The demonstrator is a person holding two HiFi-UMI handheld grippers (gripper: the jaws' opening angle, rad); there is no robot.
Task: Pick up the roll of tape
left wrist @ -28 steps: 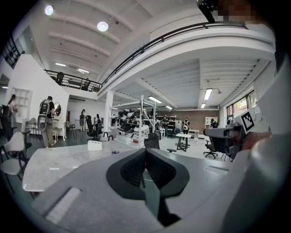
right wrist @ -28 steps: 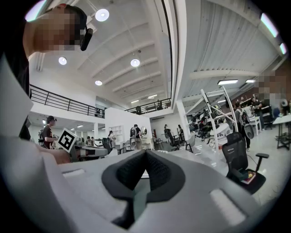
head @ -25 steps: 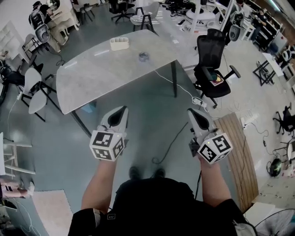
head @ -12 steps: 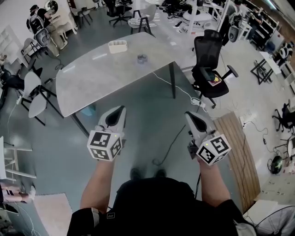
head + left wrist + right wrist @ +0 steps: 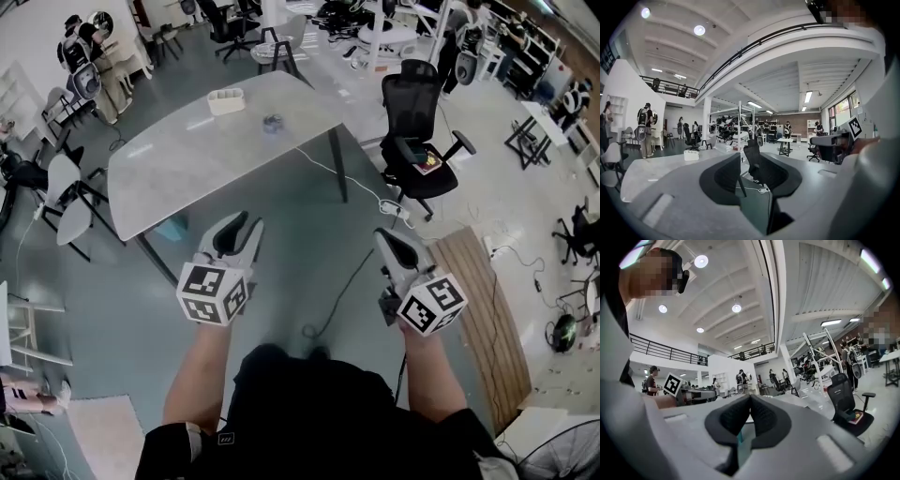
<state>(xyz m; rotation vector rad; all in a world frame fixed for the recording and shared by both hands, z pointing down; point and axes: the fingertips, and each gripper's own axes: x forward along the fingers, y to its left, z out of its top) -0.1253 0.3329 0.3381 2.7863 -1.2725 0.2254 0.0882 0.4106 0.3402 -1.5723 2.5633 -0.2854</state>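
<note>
Tape roll, or what looked like it, a small dark ring too small to make out for certain, lay on the far part of the grey table, near its right-hand edge. It was well apart from both tools.

At about 10 o'clock from it stood a white container, near but not touching.

The left gripper hung over the floor short of the table's near edge, with the roll at roughly 12 o'clock from its tips. Its jaws were opening, and the left gripper view showed only floor and a distant chair in the gap.

A dark cable trailed across the floor between the two tools.

The right gripper was clenched, its pads meeting at the tips with nothing caught in them. A black office chair stood at its 12 o'clock, off the table's right corner.

The step in hand looked like the approach. To do it well, the person probably had to walk round or lean in along the right side, keeping clear of the cable and chair. The open left jaws should come in level and straddle the ring's wall, closing only once a pad sat on each side and away from the container.
</note>
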